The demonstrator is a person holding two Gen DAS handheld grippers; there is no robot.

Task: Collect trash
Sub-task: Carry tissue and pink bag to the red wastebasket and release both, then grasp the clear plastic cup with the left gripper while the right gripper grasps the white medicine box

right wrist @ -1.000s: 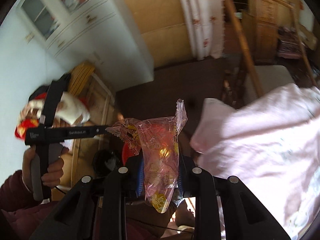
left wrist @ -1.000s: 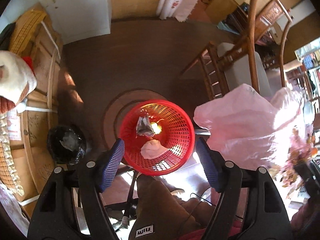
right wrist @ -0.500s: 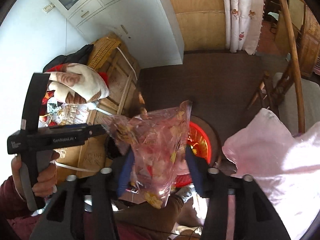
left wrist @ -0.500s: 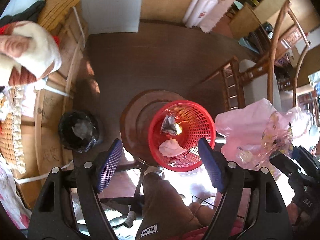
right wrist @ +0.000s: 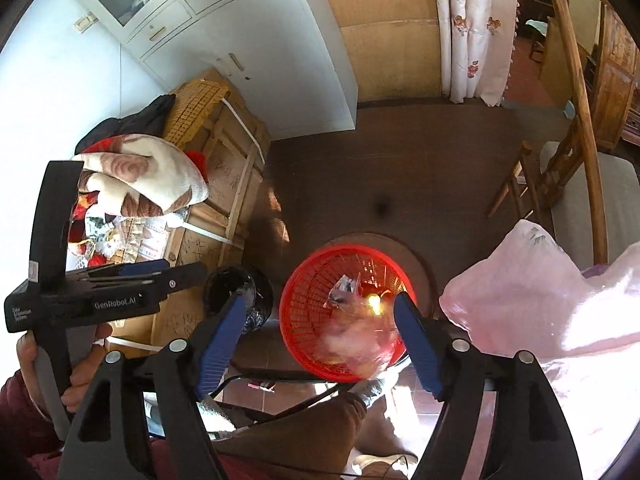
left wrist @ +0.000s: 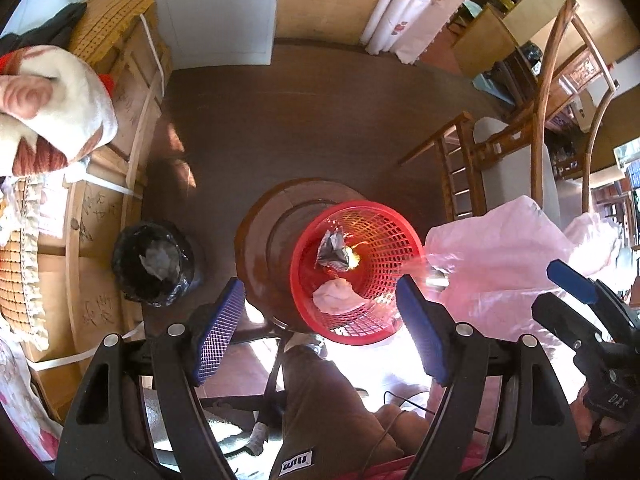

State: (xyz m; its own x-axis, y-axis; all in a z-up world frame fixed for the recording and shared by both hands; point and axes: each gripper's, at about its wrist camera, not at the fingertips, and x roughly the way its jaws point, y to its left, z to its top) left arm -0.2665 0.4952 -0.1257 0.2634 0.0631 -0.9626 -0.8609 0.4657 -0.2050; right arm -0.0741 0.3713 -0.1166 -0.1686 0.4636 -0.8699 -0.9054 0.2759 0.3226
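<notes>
The right gripper is hanging over the red basket, and its blue fingers are spread wide apart with nothing between them. A see-through plastic wrapper is showing as a blur at the mouth of the basket, just below the fingers; I cannot tell if it is lying still. A silver wrapper and a pale crumpled wad are sitting inside the basket too. The left gripper is also hanging above the basket with its fingers wide apart and gripping nothing. A big pink plastic bag is puffing up just beside the basket on the right. A black bin with a dark liner is standing on the floor to the left, near the wooden crates.
</notes>
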